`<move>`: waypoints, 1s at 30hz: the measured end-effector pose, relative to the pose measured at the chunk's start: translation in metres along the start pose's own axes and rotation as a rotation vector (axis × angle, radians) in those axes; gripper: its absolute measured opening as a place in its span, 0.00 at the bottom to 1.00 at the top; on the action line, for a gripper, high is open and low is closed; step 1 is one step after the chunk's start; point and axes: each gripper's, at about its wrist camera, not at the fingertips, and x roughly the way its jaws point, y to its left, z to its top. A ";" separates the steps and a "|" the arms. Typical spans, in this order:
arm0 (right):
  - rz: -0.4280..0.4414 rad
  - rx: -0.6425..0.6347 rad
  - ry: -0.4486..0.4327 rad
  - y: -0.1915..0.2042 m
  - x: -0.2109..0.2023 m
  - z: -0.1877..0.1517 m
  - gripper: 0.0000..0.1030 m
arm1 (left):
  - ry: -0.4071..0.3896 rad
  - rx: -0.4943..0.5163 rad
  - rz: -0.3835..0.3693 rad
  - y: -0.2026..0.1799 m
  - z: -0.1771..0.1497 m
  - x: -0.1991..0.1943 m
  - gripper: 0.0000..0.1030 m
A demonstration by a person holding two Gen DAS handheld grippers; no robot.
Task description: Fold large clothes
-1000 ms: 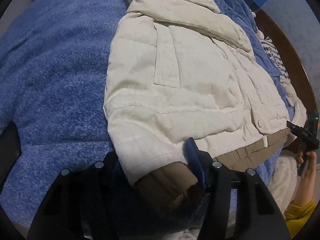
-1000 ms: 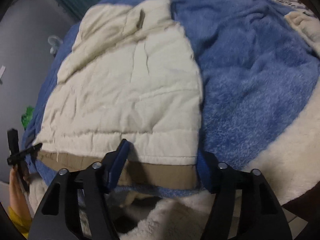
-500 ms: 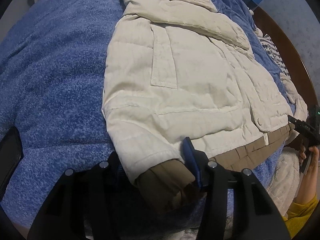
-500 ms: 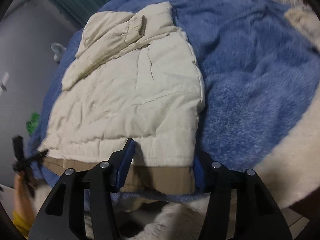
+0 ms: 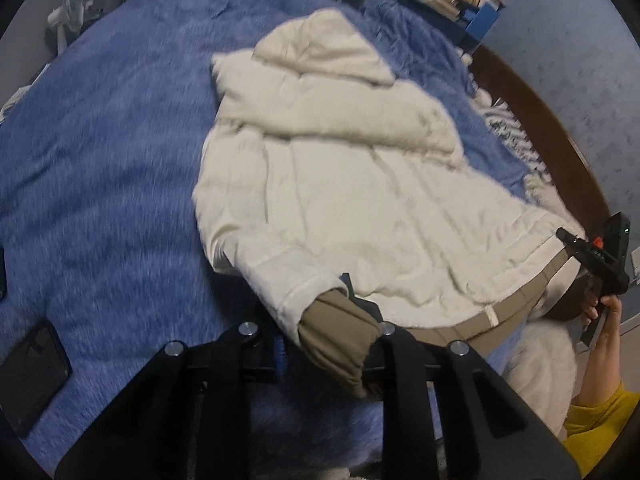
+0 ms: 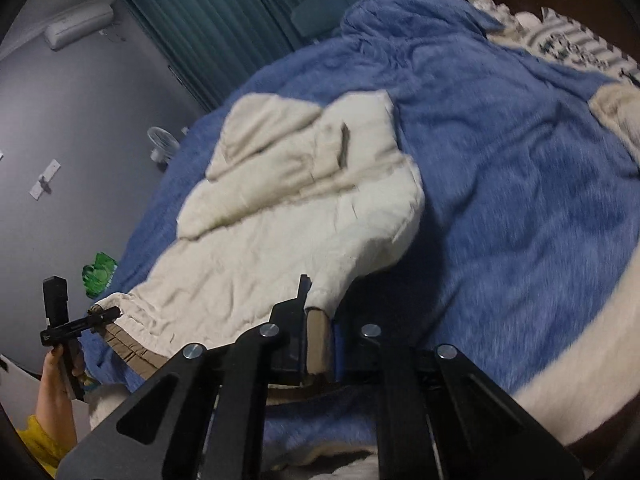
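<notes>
A cream padded jacket (image 5: 360, 200) with a tan hem (image 5: 340, 344) lies spread on the blue blanket, hood end far from me. My left gripper (image 5: 320, 320) has the tan corner of the hem between its fingers. Its jaws are closing on that corner, which is raised off the blanket. In the right wrist view the same jacket (image 6: 300, 220) shows its other bottom corner. My right gripper (image 6: 318, 336) is shut on the tan hem (image 6: 316, 340) there, also raised. Between the two grips the hem hangs in a slack curve.
The fluffy blue blanket (image 5: 100, 160) covers the bed. A dark phone (image 5: 32, 368) lies on it at the left. A wooden bed frame (image 5: 560, 140) curves along the right, beside a patterned cloth (image 6: 572, 44). A fan (image 5: 64, 4) and teal curtains (image 6: 240, 12) stand beyond.
Both grippers went from open around the hem corners to closed on them. Both rose, lifting the jacket's bottom edge off the blanket.
</notes>
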 end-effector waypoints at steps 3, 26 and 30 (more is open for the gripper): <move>0.007 -0.030 -0.038 0.009 0.002 0.031 0.08 | -0.046 0.011 -0.014 -0.003 0.028 -0.010 0.14; -0.150 0.007 -0.133 0.015 0.208 0.273 0.08 | -0.150 -0.102 0.059 0.059 0.286 0.097 0.11; -0.182 0.123 -0.101 -0.008 0.262 0.292 0.08 | -0.092 -0.163 0.110 0.078 0.322 0.148 0.17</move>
